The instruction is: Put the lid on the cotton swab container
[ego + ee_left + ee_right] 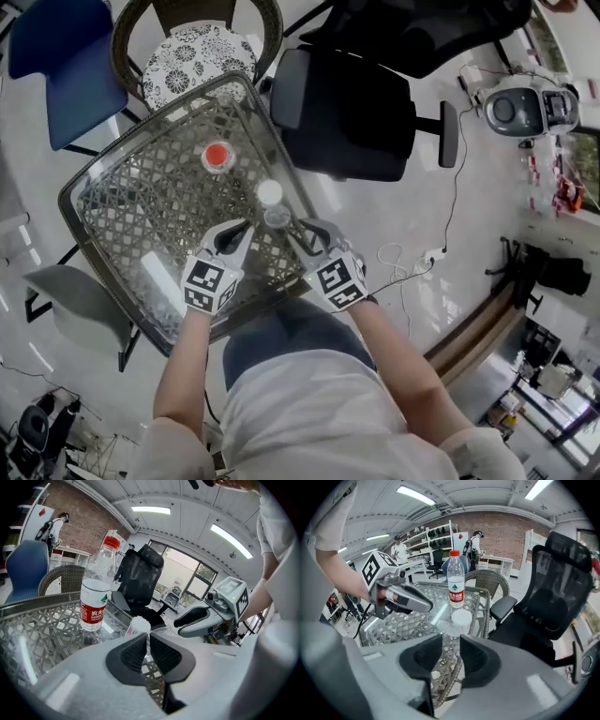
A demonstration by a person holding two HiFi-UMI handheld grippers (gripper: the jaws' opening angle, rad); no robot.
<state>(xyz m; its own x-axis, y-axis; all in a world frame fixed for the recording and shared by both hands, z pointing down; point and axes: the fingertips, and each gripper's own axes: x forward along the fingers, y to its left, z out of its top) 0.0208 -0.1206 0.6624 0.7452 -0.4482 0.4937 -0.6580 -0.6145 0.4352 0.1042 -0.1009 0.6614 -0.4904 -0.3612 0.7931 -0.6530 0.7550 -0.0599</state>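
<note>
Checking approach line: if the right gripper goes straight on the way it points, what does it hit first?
Probably the clear lid on the glass table, just ahead of the open right gripper. The cotton swab container sits just behind it. Depth is unclear.

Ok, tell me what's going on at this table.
A person holds a tool in each hand over a glass-topped wicker table. Both point at the open cotton swab container near the front edge; what looks like its clear lid lies just in front. The right tool is open, the left tool almost closed, neither holding anything. A water bottle stands behind.
</note>
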